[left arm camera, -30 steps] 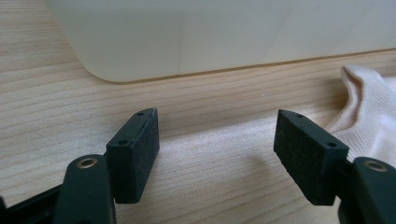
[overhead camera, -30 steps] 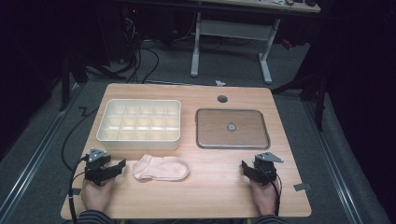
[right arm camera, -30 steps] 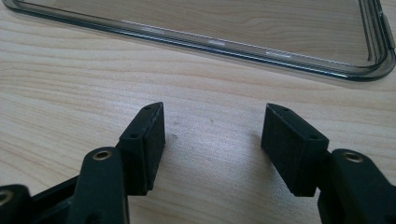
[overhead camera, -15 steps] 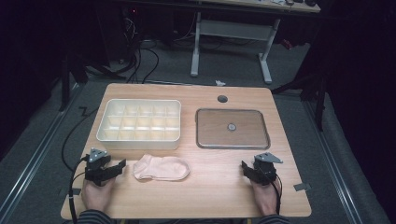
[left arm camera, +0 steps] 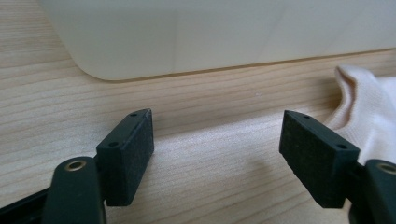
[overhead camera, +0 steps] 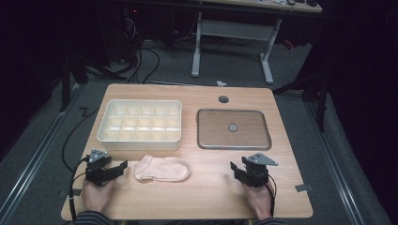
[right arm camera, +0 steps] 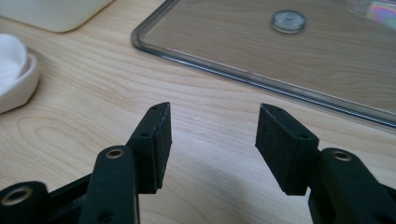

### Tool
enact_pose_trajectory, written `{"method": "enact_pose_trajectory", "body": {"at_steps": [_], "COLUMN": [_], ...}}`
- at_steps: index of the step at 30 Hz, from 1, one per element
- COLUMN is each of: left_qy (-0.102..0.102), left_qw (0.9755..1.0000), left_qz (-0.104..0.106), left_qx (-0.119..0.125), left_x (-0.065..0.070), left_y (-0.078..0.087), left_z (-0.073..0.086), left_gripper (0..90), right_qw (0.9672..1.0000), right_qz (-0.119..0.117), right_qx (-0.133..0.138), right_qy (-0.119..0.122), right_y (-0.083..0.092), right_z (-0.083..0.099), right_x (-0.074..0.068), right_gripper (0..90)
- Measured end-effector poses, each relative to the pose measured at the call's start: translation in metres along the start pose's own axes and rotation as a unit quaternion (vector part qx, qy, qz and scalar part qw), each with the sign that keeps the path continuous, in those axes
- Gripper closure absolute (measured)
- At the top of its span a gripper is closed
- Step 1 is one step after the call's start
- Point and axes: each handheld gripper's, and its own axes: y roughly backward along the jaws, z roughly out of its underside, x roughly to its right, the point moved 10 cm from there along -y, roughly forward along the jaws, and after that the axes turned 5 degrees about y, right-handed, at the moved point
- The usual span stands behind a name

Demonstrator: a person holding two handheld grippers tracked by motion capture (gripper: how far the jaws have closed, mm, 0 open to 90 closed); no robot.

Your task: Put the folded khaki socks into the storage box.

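Sock (overhead camera: 162, 168) lies just right of the open left claw (overhead camera: 123, 167).

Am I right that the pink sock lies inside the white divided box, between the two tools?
Not quite. The high view shows the pink sock flat on the table, in front of the white divided box, not inside it. It does lie between the left tool and right tool.
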Motion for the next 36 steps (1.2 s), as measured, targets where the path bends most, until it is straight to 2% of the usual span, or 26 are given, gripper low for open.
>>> {"method": "enact_pose_trajectory", "body": {"at_steps": [1, 4, 8, 10, 12, 13, 14, 16, 20, 21, 24, 29, 31, 34, 36], "left_qy": [-0.005, -0.005, 0.001, 0.0, 0.002, 0.002, 0.012, 0.015, -0.002, -0.002, -0.018, -0.022, -0.026, -0.032, -0.03], "left_qw": [1.0, 1.0, 1.0, 0.9998, 0.9993, 0.9993, 0.9981, 0.9976, 0.9971, 0.9971, 0.9961, 0.9957, 0.9962, 0.996, 0.9962], "left_qz": [-0.007, -0.007, 0.008, 0.017, 0.037, 0.037, 0.06, 0.067, 0.076, 0.076, 0.085, 0.086, 0.076, 0.075, 0.074], "left_qx": [-0.001, 0.0, -0.003, 0.004, 0.009, 0.009, 0.011, 0.007, -0.005, -0.005, -0.014, -0.024, -0.033, -0.037, -0.036], "left_x": [0.0, 0.0, 0.002, 0.006, 0.013, 0.013, 0.022, 0.028, 0.043, 0.043, 0.057, 0.065, 0.067, 0.069, 0.07], "left_y": [0.0, 0.001, 0.005, 0.008, 0.013, 0.013, 0.017, 0.019, 0.02, 0.02, 0.018, 0.014, 0.008, 0.005, 0.002], "left_z": [0.001, 0.001, 0.001, 0.0, -0.002, -0.002, -0.002, -0.001, 0.002, 0.002, 0.004, 0.007, 0.01, 0.012, 0.013], "left_gripper": [28.0, 31.5, 35.1, 35.8, 36.2, 36.1, 35.8, 35.1, 35.3, 35.3, 34.6, 34.6, 34.6, 33.8, 33.8], "right_qw": [1.0, 0.9999, 0.9995, 0.9991, 0.9986, 0.9986, 0.9981, 0.9976, 0.9967, 0.9965, 0.9955, 0.9939, 0.9933, 0.9931, 0.9918], "right_qz": [-0.004, -0.015, -0.03, -0.04, -0.049, -0.049, -0.057, -0.062, -0.073, -0.076, -0.087, -0.105, -0.109, -0.105, -0.113], "right_qx": [0.001, 0.0, -0.006, -0.009, -0.012, -0.012, -0.013, -0.015, -0.018, -0.017, -0.015, -0.008, -0.011, -0.013, -0.015], "right_qy": [0.0, 0.001, 0.009, 0.01, 0.015, 0.015, 0.02, 0.026, 0.03, 0.032, 0.033, 0.031, 0.039, 0.05, 0.058], "right_y": [-0.002, -0.006, -0.015, -0.018, -0.022, -0.022, -0.025, -0.027, -0.028, -0.029, -0.03, -0.032, -0.035, -0.037, -0.037], "right_z": [0.0, 0.0, 0.002, 0.003, 0.002, 0.002, 0.002, 0.0, -0.002, -0.004, -0.008, -0.014, -0.014, -0.014, -0.016], "right_x": [-0.004, -0.013, -0.029, -0.037, -0.045, -0.045, -0.052, -0.059, -0.069, -0.072, -0.08, -0.093, -0.099, -0.103, -0.11], "right_gripper": [46.0, 46.8, 48.6, 49.4, 50.2, 50.2, 50.5, 50.9, 52.3, 52.7, 53.2, 53.2, 52.8, 52.9, 52.9]}}
